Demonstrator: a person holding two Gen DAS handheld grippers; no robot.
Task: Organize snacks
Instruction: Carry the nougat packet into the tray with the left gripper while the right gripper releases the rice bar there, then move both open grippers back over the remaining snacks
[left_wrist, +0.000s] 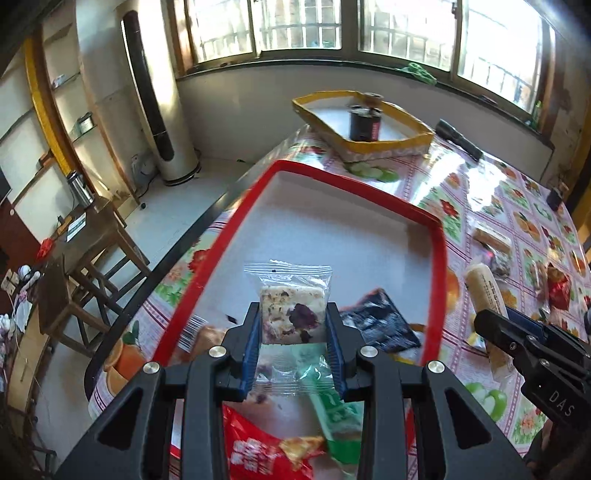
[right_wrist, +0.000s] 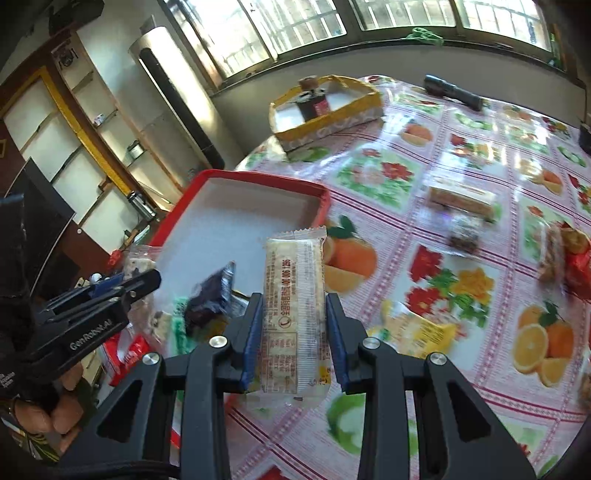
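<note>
My left gripper (left_wrist: 293, 325) is shut on a clear-wrapped nougat square with purple petals (left_wrist: 291, 310), held above the near end of the red tray (left_wrist: 437, 258). In the tray lie a dark packet (left_wrist: 380, 325), a green packet (left_wrist: 340, 417) and a red packet (left_wrist: 266, 446). My right gripper (right_wrist: 294, 325) is shut on a long white snack bar (right_wrist: 293, 295), held upright above the table just right of the red tray (right_wrist: 321, 199). The right gripper also shows in the left wrist view (left_wrist: 495, 325), and the left gripper shows in the right wrist view (right_wrist: 140, 284).
Loose snacks lie on the fruit-print tablecloth (right_wrist: 424, 236): a wrapped cake bar (right_wrist: 461, 199), a dark-filled packet (right_wrist: 463, 232), a yellow packet (right_wrist: 417, 328), red packets (right_wrist: 576, 258). A yellow box (right_wrist: 325, 122) with a dark jar (right_wrist: 312, 101) and a flashlight (right_wrist: 452, 90) stand at the far end.
</note>
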